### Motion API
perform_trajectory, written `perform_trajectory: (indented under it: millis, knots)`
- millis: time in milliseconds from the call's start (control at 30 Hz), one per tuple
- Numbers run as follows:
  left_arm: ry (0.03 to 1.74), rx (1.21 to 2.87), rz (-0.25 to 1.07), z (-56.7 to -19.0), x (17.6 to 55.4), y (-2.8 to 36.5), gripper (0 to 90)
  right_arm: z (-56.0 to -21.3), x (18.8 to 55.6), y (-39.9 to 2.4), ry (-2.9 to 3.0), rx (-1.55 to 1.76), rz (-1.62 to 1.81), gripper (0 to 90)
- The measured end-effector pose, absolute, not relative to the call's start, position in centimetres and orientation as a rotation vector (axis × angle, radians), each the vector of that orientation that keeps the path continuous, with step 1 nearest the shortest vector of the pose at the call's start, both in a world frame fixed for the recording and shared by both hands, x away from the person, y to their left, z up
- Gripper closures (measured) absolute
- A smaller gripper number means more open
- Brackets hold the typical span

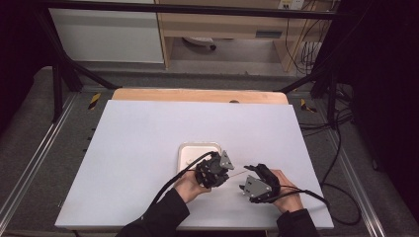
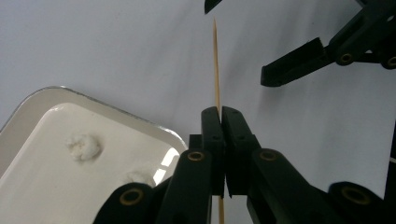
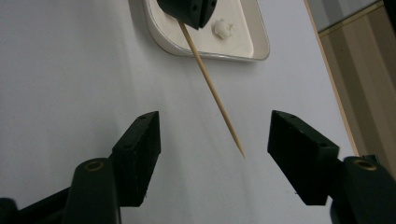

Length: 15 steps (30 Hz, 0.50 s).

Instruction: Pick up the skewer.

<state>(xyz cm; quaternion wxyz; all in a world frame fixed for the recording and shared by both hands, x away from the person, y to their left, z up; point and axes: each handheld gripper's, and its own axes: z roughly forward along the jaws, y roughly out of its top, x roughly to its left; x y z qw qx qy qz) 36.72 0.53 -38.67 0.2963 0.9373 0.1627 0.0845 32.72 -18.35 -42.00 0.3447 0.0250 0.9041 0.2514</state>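
Wooden skewer (image 1: 236,172) spans the gap btwn the two grippers, low over the white bench (image 1: 138,148), just right of a white tray (image 1: 190,148). High view: left gripper (image 1: 217,173) sits at the tray's near-right corner, right gripper (image 1: 247,183) just beside it, facing it; both hands in from the bottom edge.

Left gripper view: fingers (image 2: 212,126) closed tight on the skewer (image 2: 216,65), which runs straight out ahead, tip toward the right gripper's dark fingers (image 2: 292,63) farther off. Tray (image 2: 28,107) at lower left w/ two small white lumps (image 2: 83,145) in it, maybe dough or cotton, can't tell.

Right gripper view: fingers (image 3: 140,149) stand apart either side of the skewer tip (image 3: 236,142), not touching it. Skewer slants up to the left gripper (image 3: 187,11) at top, over the tray rim (image 3: 261,44).

Judgement: left pinches near one end so the free end is presented for the right to take, likely a handover or steadying for spearing a lump.
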Motion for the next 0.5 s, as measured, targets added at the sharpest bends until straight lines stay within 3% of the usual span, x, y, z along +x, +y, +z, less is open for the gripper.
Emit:
perform_trajectory:
  millis: [500]
  knots:
    - [0.404, 2.521, 0.198, -39.2, 36.6, -0.8, 88.1, -42.7, 32.5, -17.9, 2.355, -0.119, 0.579, 58.9]
